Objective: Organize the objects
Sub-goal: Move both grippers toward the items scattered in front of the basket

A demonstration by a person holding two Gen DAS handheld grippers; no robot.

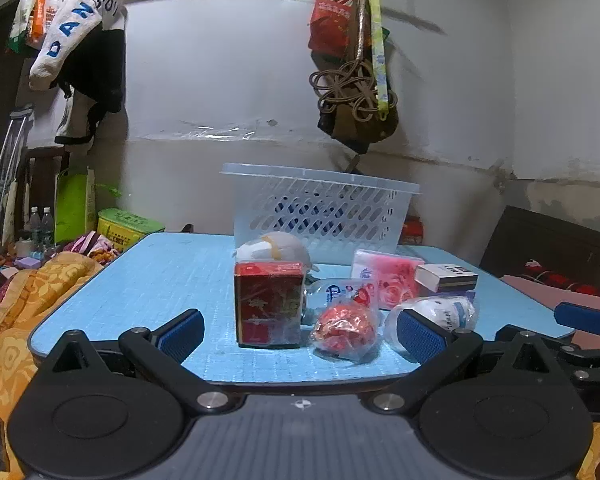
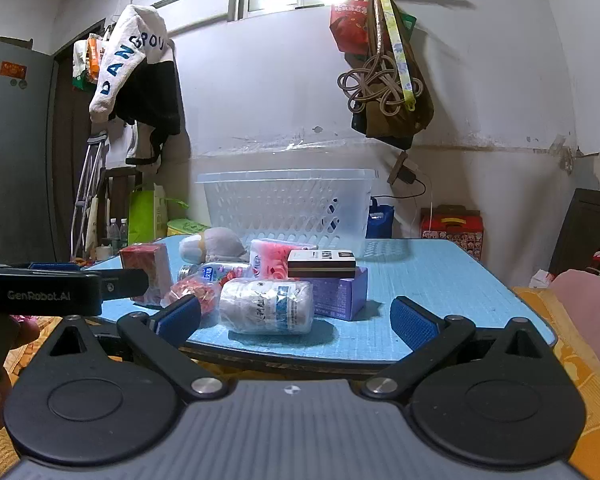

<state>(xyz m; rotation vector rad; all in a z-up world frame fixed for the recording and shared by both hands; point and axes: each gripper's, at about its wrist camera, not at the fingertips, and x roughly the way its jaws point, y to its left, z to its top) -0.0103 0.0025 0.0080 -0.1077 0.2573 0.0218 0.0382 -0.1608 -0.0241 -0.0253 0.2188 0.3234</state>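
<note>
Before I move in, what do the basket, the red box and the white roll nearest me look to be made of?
Basket: translucent whitish plastic, probably rigid; lattice holes in the walls, smooth moulded rim.
Red box: likely printed cardboard under clear film; sharp edges, glossy glare on the front.
White roll: something soft and white, maybe tissue or gauze, sealed in crinkled clear plastic wrap that catches the light; contents uncertain.

Black left gripper (image 1: 300, 330); blue ribbed pads (image 1: 182, 330); silver pivot screws (image 1: 211, 399)
</note>
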